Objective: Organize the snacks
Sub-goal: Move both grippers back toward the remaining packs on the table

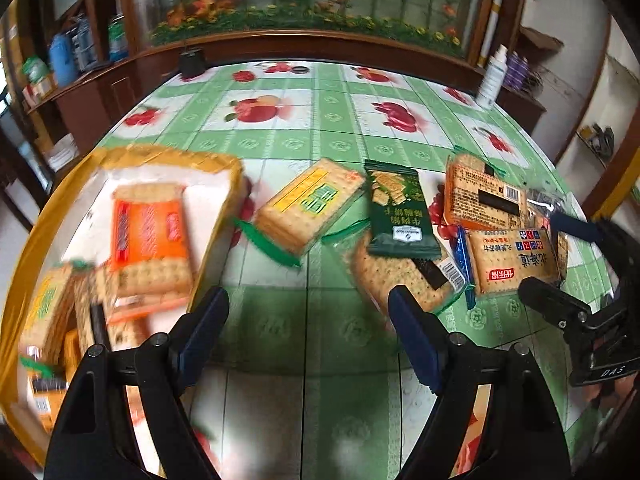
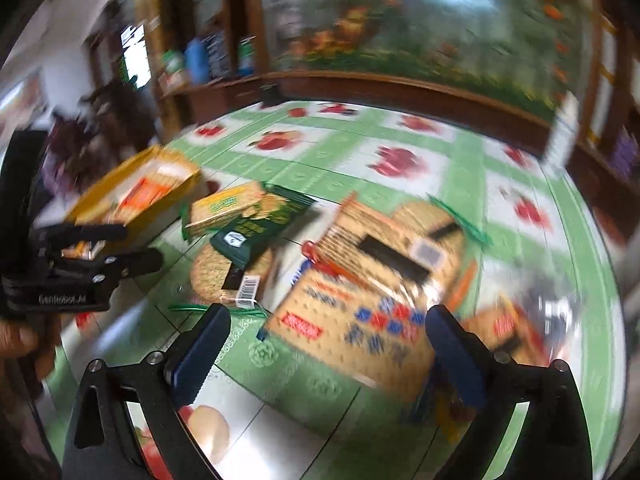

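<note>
Left claw (image 1: 308, 320) gapes wide, empty, over bare bench (image 1: 320, 128); right claw (image 2: 326, 344) wide too, nothing gripped. Left of the green packet (image 1: 396, 208), the yellow box (image 1: 218, 168) holds blurred crackers, count unclear. Right of it, an orange pack (image 1: 486, 200). Labels mostly unreadable.

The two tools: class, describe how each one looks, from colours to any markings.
Both are black frames with silver screws. The left tool has dark blue pads on its fingers; seen side-on, it carries pale lettering. The right tool matches, with blue pads too.
</note>
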